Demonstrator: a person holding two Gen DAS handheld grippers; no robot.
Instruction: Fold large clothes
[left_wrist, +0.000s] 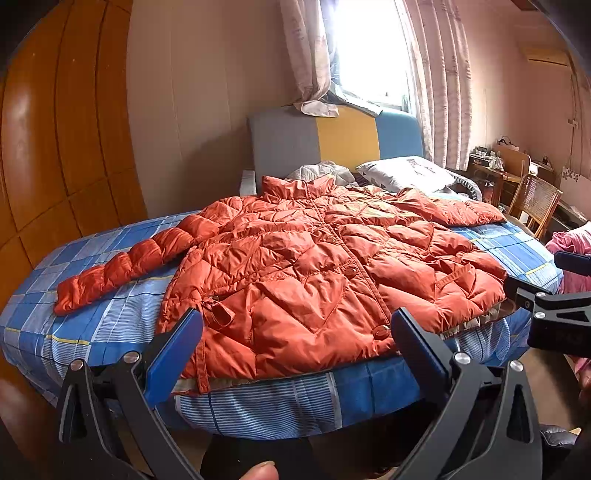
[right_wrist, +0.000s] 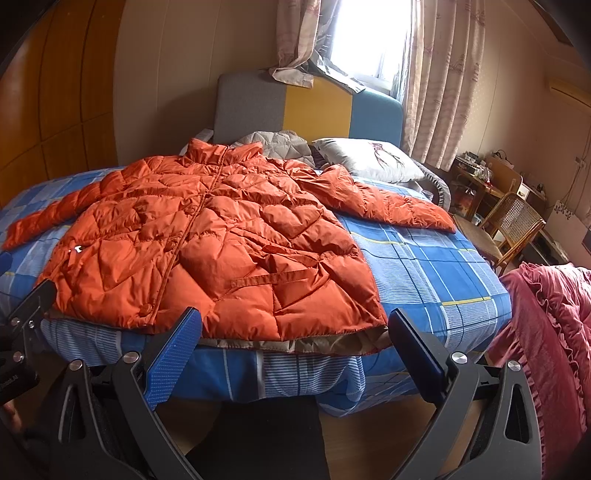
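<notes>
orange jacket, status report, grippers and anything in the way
Left gripper and right gripper open, short of the hem. Orange jacket flat on the bed, front up, sleeves spread, unfolded. Nothing on it.

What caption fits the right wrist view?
Open right tool facing the hem of an orange quilted puffer jacket spread flat on a blue plaid bedsheet.

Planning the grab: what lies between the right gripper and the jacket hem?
Nothing: right wrist view shows right gripper open, short of the orange jacket hem.
</notes>
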